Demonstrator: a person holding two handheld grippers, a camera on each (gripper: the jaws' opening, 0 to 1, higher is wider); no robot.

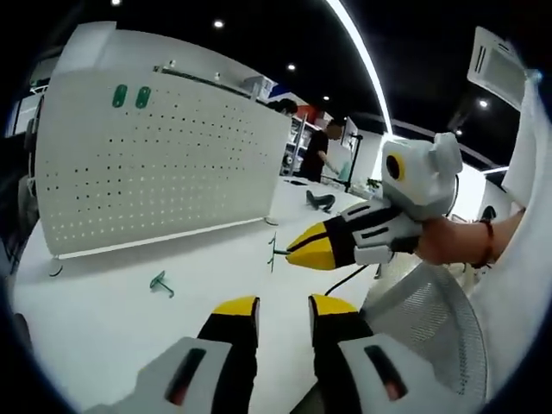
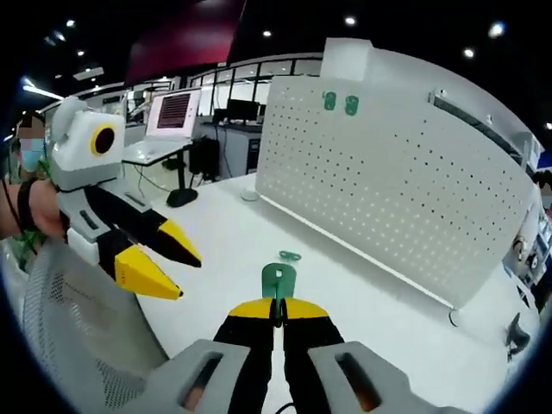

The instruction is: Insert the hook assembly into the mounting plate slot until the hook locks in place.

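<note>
Hook assembly (image 2: 279,280), green, sits clamped between the jaws of the right gripper (image 2: 278,310), which are closed together on its lower end; only the flat green top stands clear of the yellow tips, and its hook shape is hard to make out. In the left gripper view the same right gripper (image 1: 297,250) enters from the right, held by a hand (image 1: 448,240), with a thin dark wire part projecting from its tip; the detail is too small to read.

Mounting plate (image 2: 405,181), a white perforated panel, stands upright on the worktop (image 2: 379,319), well apart from the held hook. Two green hook plates (image 2: 341,103) are already mounted side by side near its top edge, also seen in the left gripper view (image 1: 131,96). Its right end is cut off by the edge of the right gripper view.

One further green hook (image 1: 160,282) lies loose on the worktop (image 1: 103,319) in front of the panel; a small green piece (image 2: 290,255) lies beyond the held hook.

Left gripper (image 1: 284,312) has its jaws apart, holding nothing. Count: two grippers, one panel, two mounted hooks, one held.
</note>
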